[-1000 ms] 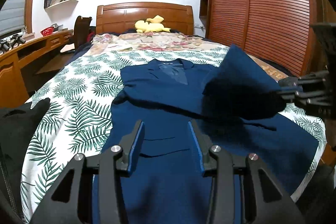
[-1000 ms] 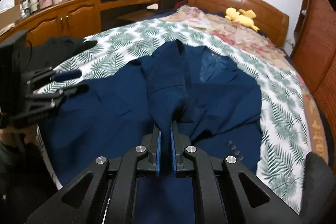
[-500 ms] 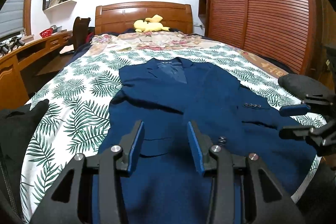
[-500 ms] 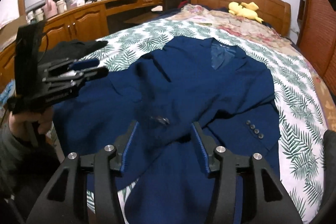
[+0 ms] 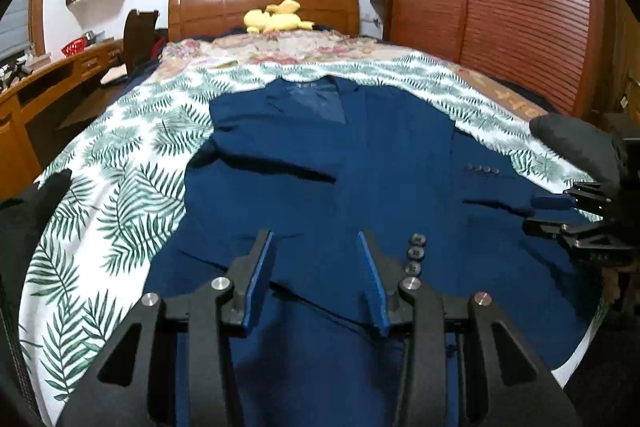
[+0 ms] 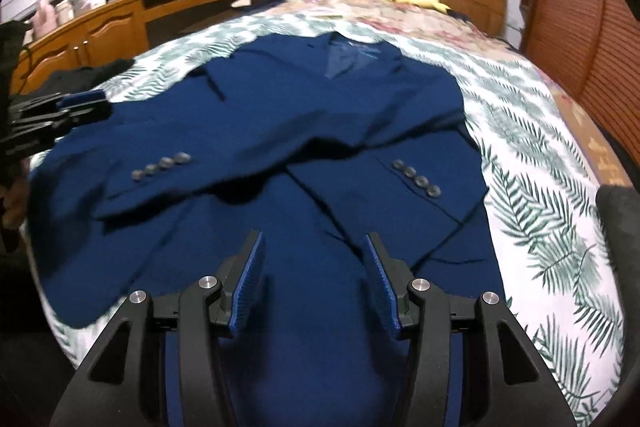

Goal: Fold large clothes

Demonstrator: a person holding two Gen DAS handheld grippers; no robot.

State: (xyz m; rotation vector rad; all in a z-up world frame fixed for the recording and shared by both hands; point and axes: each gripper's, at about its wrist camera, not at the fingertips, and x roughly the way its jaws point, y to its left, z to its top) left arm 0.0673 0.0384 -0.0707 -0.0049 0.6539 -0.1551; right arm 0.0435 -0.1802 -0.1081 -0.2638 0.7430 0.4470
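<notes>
A navy blue suit jacket [image 5: 320, 163] lies face up on the bed, collar toward the headboard; it also shows in the right wrist view [image 6: 320, 131]. Both sleeves are folded across its front, their cuff buttons [image 6: 416, 177] showing. My left gripper [image 5: 316, 259] is open and empty, hovering over the jacket's lower part. My right gripper [image 6: 312, 259] is open and empty over the jacket's hem. Each gripper shows at the edge of the other's view, the right one [image 5: 556, 215] and the left one [image 6: 76, 107].
The bed has a leaf-print sheet [image 5: 120, 195] and a wooden headboard [image 5: 264, 3] with a yellow plush toy [image 5: 276, 21]. A wooden desk [image 6: 120, 19] runs along the left. A slatted wardrobe [image 5: 500, 7] stands at right. Dark clothing [image 5: 32, 203] lies at the bed's left edge.
My right gripper has let go of the sleeve it was holding up and has opened. The sleeve now lies flat across the jacket. The left gripper stayed open.
</notes>
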